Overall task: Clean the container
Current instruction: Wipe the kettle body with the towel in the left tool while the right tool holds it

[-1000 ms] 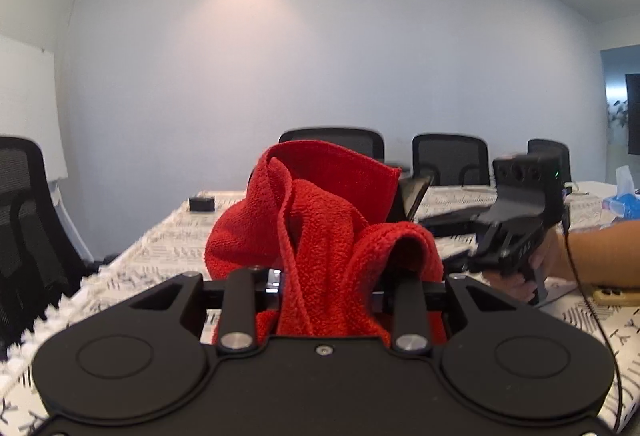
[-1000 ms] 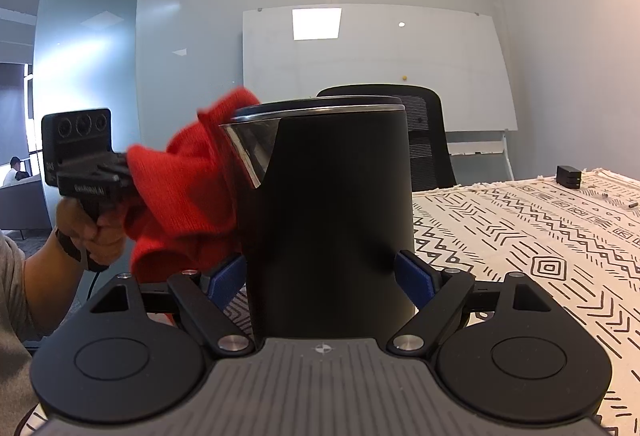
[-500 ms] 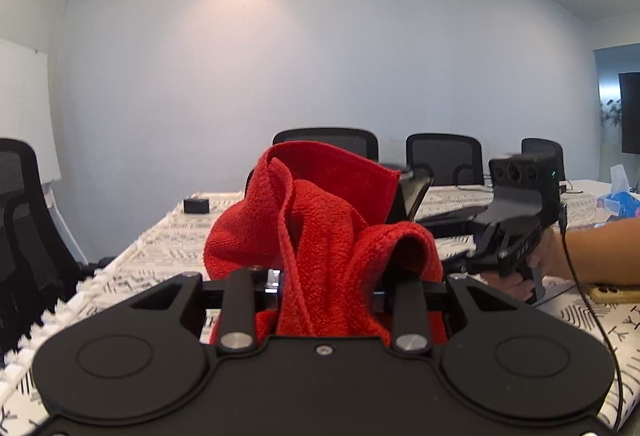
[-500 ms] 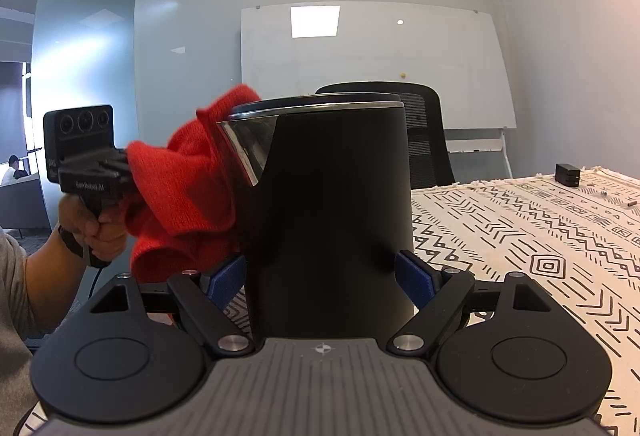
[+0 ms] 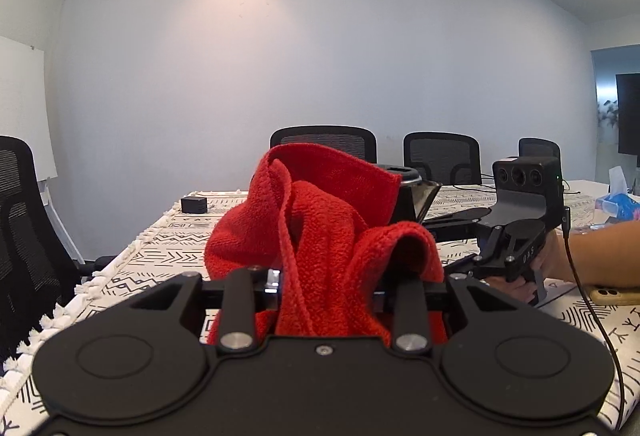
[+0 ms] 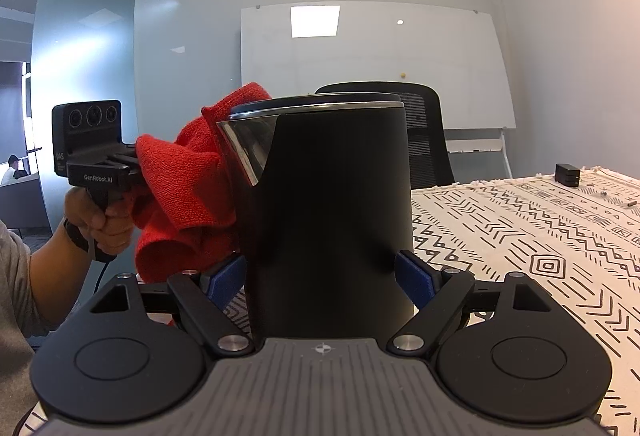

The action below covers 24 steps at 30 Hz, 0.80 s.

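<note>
A black kettle with a steel spout stands upright between the blue pads of my right gripper, which is shut on its body. My left gripper is shut on a bunched red cloth. The cloth presses against the kettle's spout side, left of it in the right wrist view. In the left wrist view only the kettle's rim and spout show behind the cloth. The left gripper shows at the left of the right wrist view, and the right gripper at the right of the left wrist view.
A patterned white tablecloth covers the table. A small black box lies at its far edge, also in the left wrist view. Office chairs line the far side. A phone and a blue tissue pack lie at the right.
The cloth and kettle stay pressed together; the left wrist view has shifted slightly, with the scene sitting a little lower. Both grips are unchanged.
</note>
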Tool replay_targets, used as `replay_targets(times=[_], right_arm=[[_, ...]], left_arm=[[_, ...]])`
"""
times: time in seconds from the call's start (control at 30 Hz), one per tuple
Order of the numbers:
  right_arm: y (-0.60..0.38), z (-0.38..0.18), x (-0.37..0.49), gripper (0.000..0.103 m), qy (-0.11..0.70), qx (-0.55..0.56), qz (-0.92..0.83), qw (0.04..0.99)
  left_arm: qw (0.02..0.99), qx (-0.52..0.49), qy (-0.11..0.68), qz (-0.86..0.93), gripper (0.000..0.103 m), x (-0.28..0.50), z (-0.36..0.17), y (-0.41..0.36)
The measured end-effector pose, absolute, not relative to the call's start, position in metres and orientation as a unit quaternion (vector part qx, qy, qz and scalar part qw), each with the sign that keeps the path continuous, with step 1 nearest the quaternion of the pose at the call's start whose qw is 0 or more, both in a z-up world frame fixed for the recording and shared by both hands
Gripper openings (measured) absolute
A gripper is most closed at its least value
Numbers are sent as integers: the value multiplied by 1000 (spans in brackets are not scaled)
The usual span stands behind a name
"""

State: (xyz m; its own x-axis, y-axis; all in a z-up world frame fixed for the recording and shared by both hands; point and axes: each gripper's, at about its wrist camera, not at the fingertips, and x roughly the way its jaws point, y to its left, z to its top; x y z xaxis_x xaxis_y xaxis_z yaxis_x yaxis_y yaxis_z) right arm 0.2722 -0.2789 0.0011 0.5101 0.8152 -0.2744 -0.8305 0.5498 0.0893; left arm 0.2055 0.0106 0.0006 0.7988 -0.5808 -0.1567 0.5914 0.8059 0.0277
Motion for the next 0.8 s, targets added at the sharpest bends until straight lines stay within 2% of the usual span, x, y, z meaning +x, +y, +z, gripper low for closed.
replay_targets(times=[0.2, 0.43, 0.7, 0.8], right_arm=[[-278, 1, 272, 81, 146, -28, 472, 869], [-278, 1, 271, 81, 146, -31, 471, 870], [-278, 1, 270, 82, 147, -31, 470, 870], [-277, 1, 271, 82, 147, -30, 471, 869]], left_arm=[[945, 13, 118, -303, 36, 216, -25, 14], [947, 25, 81, -310, 36, 210, 0, 15], [946, 16, 127, -296, 37, 220, -23, 15], [949, 22, 116, -294, 37, 218, -15, 16]])
